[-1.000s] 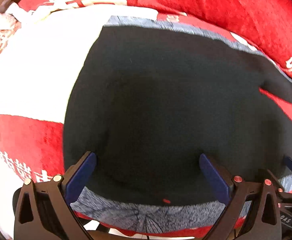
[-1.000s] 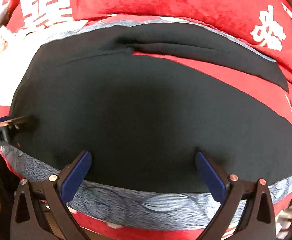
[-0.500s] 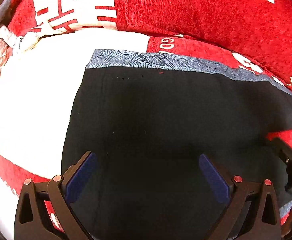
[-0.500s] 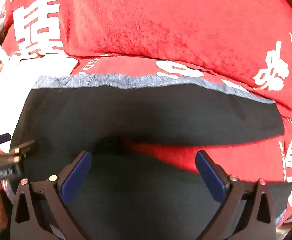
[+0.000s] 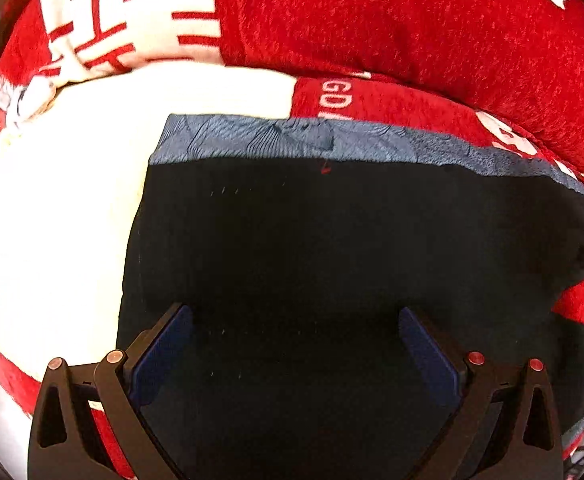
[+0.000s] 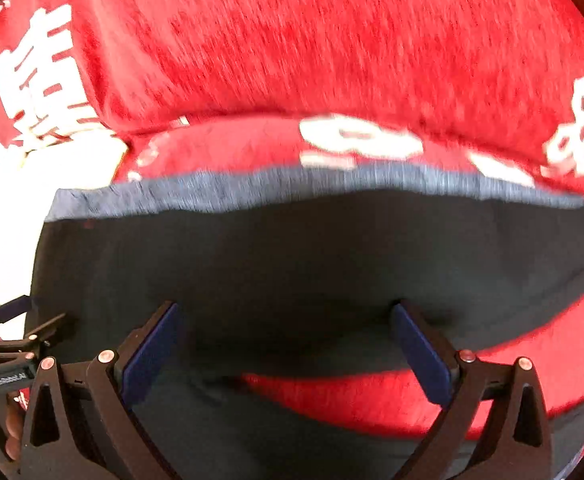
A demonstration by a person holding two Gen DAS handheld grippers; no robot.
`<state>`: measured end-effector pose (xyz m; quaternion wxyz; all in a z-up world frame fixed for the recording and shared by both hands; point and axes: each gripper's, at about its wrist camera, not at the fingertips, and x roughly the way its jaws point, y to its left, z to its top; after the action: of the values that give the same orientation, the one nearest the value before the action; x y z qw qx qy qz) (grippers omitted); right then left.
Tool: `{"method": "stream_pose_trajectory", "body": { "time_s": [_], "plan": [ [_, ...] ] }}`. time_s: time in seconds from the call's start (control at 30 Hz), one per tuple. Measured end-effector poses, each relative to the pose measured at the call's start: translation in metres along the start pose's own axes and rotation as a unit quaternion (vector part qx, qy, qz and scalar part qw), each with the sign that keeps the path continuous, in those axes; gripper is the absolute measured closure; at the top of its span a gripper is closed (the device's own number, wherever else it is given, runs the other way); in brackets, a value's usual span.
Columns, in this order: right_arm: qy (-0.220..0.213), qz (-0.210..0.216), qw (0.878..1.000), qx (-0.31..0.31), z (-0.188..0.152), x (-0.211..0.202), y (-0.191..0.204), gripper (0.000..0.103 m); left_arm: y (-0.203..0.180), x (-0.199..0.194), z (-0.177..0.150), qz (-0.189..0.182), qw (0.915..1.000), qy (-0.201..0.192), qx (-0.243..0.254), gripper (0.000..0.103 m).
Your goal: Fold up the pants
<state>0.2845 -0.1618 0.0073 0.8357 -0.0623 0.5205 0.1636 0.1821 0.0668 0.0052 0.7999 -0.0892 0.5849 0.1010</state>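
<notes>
Both my tools have swung forward since a second ago; the pants (image 5: pixel 332 260) now lie ahead on the blanket (image 5: pixel 412 28), long axis crosswise, left tool (image 5: pixel 294 344) and right tool (image 6: pixel 284 344) gaping empty.

Red plush blanket (image 5: pixel 392 28) with white characters and a broad white patch (image 5: pixel 60 208), bunched up behind.

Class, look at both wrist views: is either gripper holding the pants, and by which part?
Neither. The left gripper and right gripper are open above the black pants.
</notes>
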Motion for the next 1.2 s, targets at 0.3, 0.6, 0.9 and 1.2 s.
{"method": "stream_pose_trajectory", "body": {
  "time_s": [0.3, 0.6, 0.9, 1.2],
  "plan": [
    [0.036, 0.094, 0.98, -0.174, 0.06, 0.045, 0.032, 0.0, -0.007, 0.011, 0.009, -0.002, 0.9999, 0.003, 0.016, 0.0],
    [0.106, 0.148, 0.936, -0.302, 0.07, 0.091, 0.075, 0.0, -0.011, 0.02, 0.015, 0.007, 0.9997, 0.005, 0.025, 0.0],
    [0.126, 0.161, 0.922, -0.328, 0.069, 0.114, 0.1, 0.006, -0.011, 0.024, 0.022, -0.003, 0.9998, 0.005, 0.021, 0.0],
    [0.101, 0.164, 0.907, -0.374, 0.051, 0.077, 0.125, 0.087, 0.005, 0.012, 0.027, -0.038, 0.9992, 0.01, -0.005, 0.0]
  ]
}}
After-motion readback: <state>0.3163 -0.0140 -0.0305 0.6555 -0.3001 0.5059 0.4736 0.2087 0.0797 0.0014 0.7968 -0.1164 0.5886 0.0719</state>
